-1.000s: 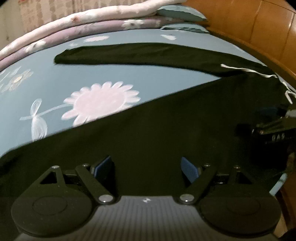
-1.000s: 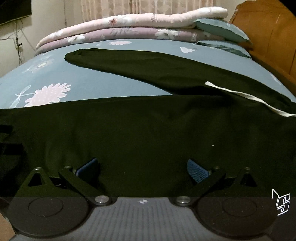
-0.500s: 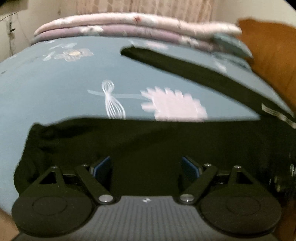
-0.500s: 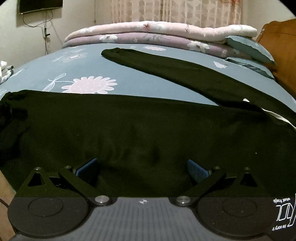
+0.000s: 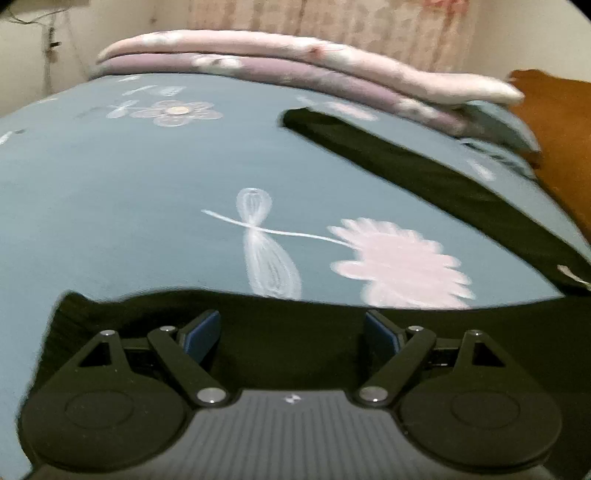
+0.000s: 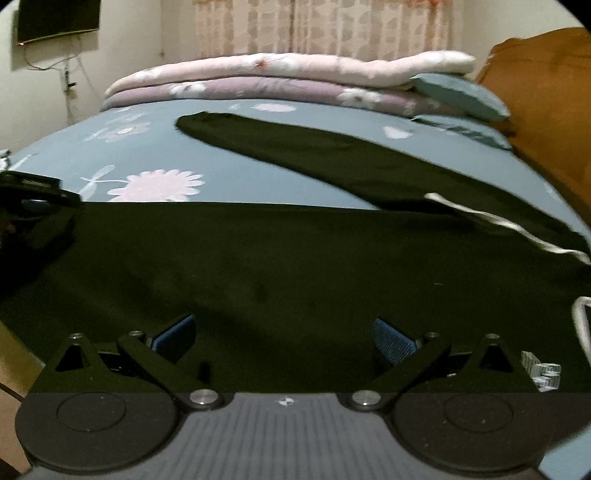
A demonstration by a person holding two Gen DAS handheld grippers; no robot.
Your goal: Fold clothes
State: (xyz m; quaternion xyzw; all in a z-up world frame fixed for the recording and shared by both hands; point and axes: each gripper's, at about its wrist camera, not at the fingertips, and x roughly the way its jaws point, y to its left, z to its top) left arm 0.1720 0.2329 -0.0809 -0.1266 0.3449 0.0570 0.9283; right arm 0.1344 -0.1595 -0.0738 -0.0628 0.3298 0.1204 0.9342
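Both tongs spread wide, nothing gripped: left gripper, right gripper over near leg of black trousers | Risk: one layer could be pinched, drawstring snagged | Beyond: blue floral bedsheet, folded quilts, curtain

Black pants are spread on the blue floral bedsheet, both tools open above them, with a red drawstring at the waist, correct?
Not quite: the drawstring is white, as the right wrist view shows. The black pants do lie on the blue floral bedsheet, with the left tool and right tool open.
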